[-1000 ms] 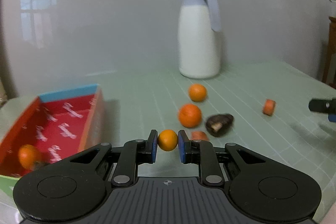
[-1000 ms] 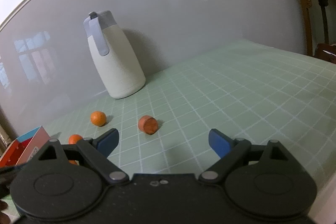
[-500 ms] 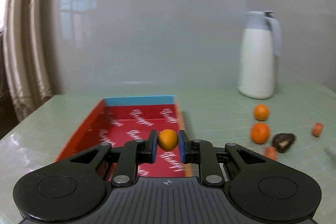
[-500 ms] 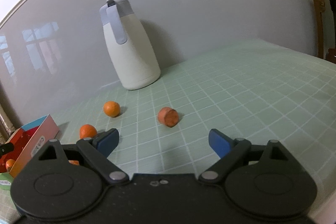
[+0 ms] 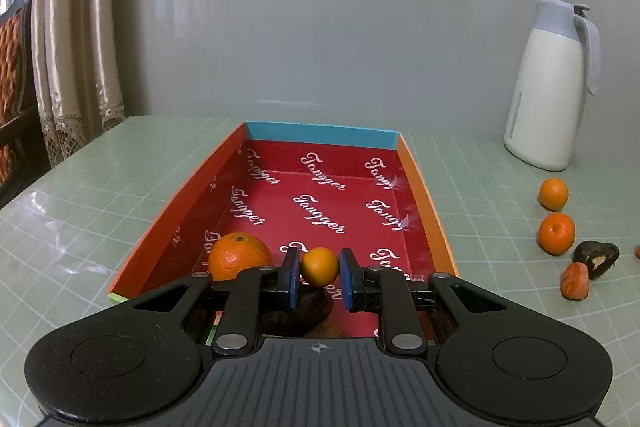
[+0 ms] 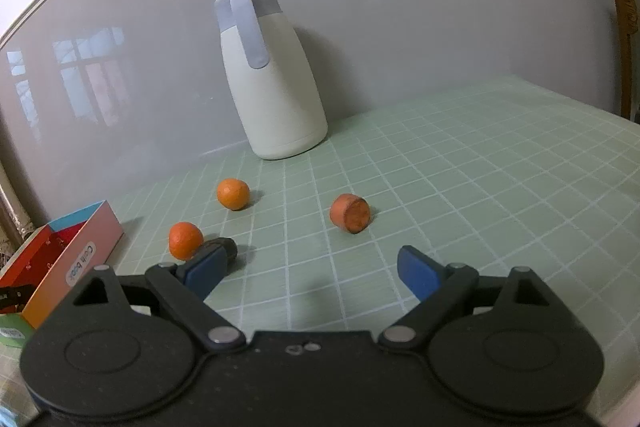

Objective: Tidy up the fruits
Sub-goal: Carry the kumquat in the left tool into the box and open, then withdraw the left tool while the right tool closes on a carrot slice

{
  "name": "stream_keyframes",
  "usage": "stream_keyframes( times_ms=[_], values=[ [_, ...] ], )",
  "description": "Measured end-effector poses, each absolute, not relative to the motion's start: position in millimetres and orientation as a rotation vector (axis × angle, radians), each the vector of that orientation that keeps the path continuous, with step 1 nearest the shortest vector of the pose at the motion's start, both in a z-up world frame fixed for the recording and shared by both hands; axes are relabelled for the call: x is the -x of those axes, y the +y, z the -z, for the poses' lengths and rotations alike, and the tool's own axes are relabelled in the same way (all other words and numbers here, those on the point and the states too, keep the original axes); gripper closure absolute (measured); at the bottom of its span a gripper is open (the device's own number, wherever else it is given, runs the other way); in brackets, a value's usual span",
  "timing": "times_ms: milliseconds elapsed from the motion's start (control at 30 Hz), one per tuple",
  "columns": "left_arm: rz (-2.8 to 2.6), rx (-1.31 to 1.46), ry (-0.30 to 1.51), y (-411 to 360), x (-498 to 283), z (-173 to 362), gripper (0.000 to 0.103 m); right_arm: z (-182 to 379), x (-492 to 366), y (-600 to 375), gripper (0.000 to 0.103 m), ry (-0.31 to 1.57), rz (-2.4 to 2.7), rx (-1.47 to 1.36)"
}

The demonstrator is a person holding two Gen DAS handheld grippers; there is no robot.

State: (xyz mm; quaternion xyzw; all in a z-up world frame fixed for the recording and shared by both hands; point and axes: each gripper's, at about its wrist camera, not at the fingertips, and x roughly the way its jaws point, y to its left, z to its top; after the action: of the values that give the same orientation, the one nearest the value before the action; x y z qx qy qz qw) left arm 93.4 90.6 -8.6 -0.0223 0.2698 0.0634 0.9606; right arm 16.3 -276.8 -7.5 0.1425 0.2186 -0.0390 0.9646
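Observation:
My left gripper (image 5: 319, 277) is shut on a small orange (image 5: 319, 265) and holds it over the near end of the red box (image 5: 424, 195). A bigger orange (image 5: 239, 255) lies in the box at the near left, and a dark object (image 5: 304, 309) lies under the fingers. My right gripper (image 6: 310, 273) is open and empty above the table. Ahead of it lie a cut carrot piece (image 6: 350, 213), two oranges (image 6: 233, 193) (image 6: 185, 239) and a dark fruit (image 6: 228, 247) behind its left finger.
A white jug (image 6: 272, 83) stands against the wall; it also shows in the left wrist view (image 5: 550, 87). Two oranges (image 5: 553, 193) (image 5: 556, 233), a dark fruit (image 5: 596, 259) and a carrot piece (image 5: 575, 281) lie right of the box. Curtains (image 5: 72, 39) hang at the left.
My left gripper has carried the small orange left from the loose fruit to over the box. My right gripper has moved closer to the carrot piece and the oranges.

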Motion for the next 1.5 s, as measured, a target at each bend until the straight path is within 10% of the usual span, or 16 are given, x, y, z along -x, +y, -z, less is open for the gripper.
stream_keyframes(
  times_ms=[600, 733, 1500],
  values=[
    [-0.163, 0.076, 0.585, 97.0, -96.1, 4.1, 0.079, 6.4, -17.5, -272.3, 0.010, 0.444, 0.064, -0.288],
    [-0.190, 0.059, 0.561, 92.6, -87.7, -1.8, 0.023, 5.4, -18.2, -268.5, 0.011, 0.445, 0.056, -0.283],
    [-0.097, 0.010, 0.519, 56.0, -50.5, -22.4, 0.015, 7.8, -21.6, -255.7, 0.011, 0.460, 0.043, -0.249]
  ],
)
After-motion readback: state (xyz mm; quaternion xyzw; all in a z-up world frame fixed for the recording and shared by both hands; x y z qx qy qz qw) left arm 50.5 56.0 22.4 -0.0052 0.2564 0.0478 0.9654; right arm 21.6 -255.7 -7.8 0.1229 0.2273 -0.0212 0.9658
